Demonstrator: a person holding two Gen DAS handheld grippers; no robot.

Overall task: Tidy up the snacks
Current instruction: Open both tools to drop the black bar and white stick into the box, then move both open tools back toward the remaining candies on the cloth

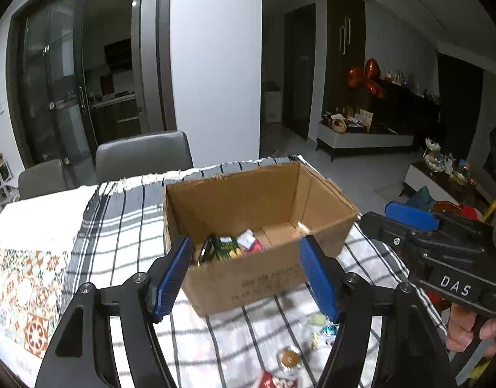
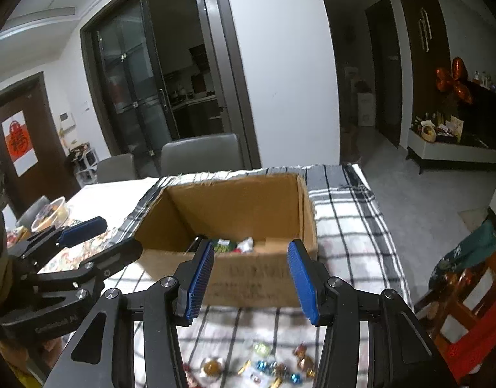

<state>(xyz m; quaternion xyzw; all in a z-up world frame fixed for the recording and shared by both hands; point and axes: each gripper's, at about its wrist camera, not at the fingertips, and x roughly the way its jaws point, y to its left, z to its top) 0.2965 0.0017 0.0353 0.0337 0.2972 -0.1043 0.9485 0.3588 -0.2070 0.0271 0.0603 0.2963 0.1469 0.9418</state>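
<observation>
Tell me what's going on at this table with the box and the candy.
A person holds a hand-held gripper in each hand over a checked tablecloth. Both the left one and the right one are open and empty. A cardboard box already holds a few snack packets; loose wrapped candies lie on the cloth before it.

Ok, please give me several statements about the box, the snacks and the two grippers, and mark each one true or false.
1. The box already holds some snacks. True.
2. The left gripper holds a candy. False: nothing is between its fingers.
3. Loose candies lie on the cloth in front of the box. True.
4. The box is closed. False: its top is open.
5. The right gripper is empty. True.
</observation>
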